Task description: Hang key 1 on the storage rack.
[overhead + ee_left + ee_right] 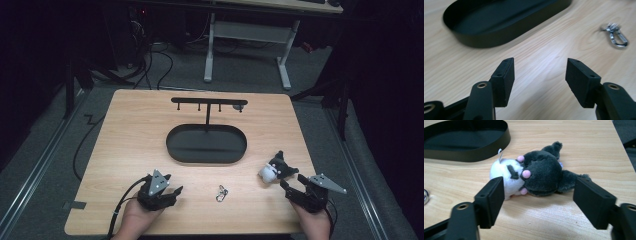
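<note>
From my seat, the wooden table (130, 130) carries a black oval tray (206, 144) with its hook stand at centre. My right gripper (294, 186) sits at five o'clock, jaws wide, the plush toy (276, 168) lying just ahead. My left gripper (170, 186), at seven o'clock, gapes wide over bare wood. A metal clasp (221, 193) lies between them.
</note>
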`<state>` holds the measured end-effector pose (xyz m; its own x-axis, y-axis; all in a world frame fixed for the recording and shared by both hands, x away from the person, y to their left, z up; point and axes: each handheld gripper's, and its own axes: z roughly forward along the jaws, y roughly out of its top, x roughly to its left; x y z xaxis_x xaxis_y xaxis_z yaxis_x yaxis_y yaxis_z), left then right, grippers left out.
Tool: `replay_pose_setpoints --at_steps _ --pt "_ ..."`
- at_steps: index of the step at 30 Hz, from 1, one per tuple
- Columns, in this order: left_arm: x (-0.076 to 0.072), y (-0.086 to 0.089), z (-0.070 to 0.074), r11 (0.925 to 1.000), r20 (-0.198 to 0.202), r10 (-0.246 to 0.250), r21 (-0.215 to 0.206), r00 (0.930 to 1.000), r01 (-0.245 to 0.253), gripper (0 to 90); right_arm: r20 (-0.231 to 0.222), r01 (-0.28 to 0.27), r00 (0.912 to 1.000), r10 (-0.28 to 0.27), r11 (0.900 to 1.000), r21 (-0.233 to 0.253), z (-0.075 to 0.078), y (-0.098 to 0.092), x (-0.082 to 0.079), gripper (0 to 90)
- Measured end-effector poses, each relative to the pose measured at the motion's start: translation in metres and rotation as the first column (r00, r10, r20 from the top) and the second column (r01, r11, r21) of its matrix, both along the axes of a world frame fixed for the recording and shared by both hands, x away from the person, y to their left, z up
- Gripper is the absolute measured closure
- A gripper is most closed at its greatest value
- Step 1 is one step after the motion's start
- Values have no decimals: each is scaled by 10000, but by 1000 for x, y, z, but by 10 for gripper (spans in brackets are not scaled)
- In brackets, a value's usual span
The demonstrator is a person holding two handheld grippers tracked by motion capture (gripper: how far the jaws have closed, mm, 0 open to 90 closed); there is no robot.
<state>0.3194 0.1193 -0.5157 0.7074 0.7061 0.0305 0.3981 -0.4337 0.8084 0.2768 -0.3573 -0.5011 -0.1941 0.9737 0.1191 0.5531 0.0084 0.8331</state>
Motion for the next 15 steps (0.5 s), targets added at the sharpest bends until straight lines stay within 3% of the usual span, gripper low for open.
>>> replay_pose_setpoints --at_steps 5,10,15 --pt "10 9 1 9988 -64 271 -396 9996 -273 405 4 146 9999 -146 9999 -53 1 1 2 315" --pt "10 10 -1 9991 -35 187 -387 9998 -188 399 -174 160 9997 -164 9996 -236 -3 -4 2 361" --pt "12 9 -2 9987 -191 183 -478 9997 -192 398 -404 -7 9992 5 10000 -49 -5 -10 4 402"
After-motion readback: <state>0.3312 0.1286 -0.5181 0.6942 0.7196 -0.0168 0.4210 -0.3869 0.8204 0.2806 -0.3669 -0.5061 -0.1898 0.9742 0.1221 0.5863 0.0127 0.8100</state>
